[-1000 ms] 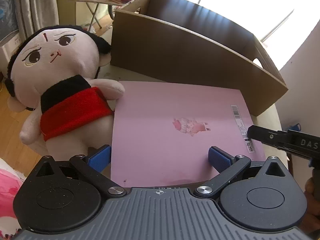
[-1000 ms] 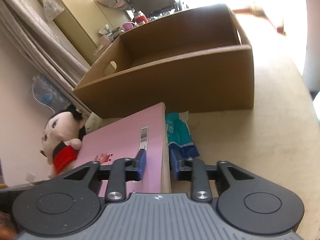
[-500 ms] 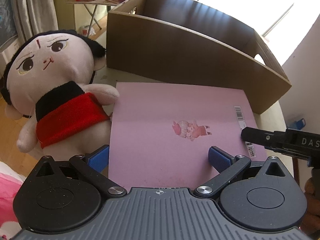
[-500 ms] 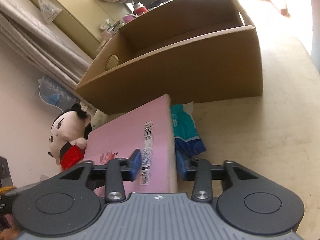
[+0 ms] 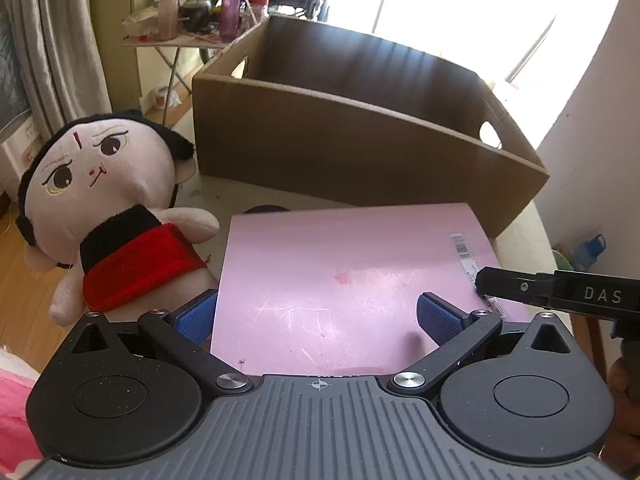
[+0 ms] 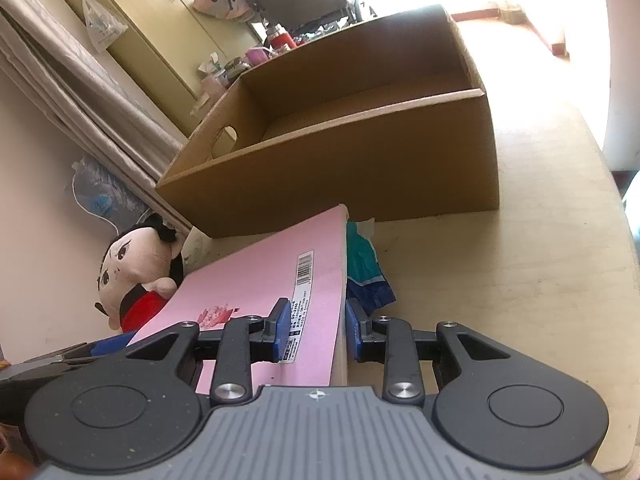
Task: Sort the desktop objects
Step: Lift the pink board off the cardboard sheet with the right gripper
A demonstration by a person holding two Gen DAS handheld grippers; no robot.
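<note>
A pink book with a barcode label is held above the table, in front of an open cardboard box. My right gripper is shut on the book's right edge, one pad on the cover and one under it. It shows in the left wrist view as a black finger on the cover. My left gripper is open, its blue pads either side of the book's near edge. A plush doll in a red skirt sits left of the book. A teal and blue packet lies under the book's right edge.
The beige table runs right of the box. A folding side table with bottles stands behind the box. Pink cloth lies at the lower left. A wall is close on the right.
The book has risen with my right gripper and tilted, its far edge now near the box's front wall. Both cameras now see higher over the box rim.
</note>
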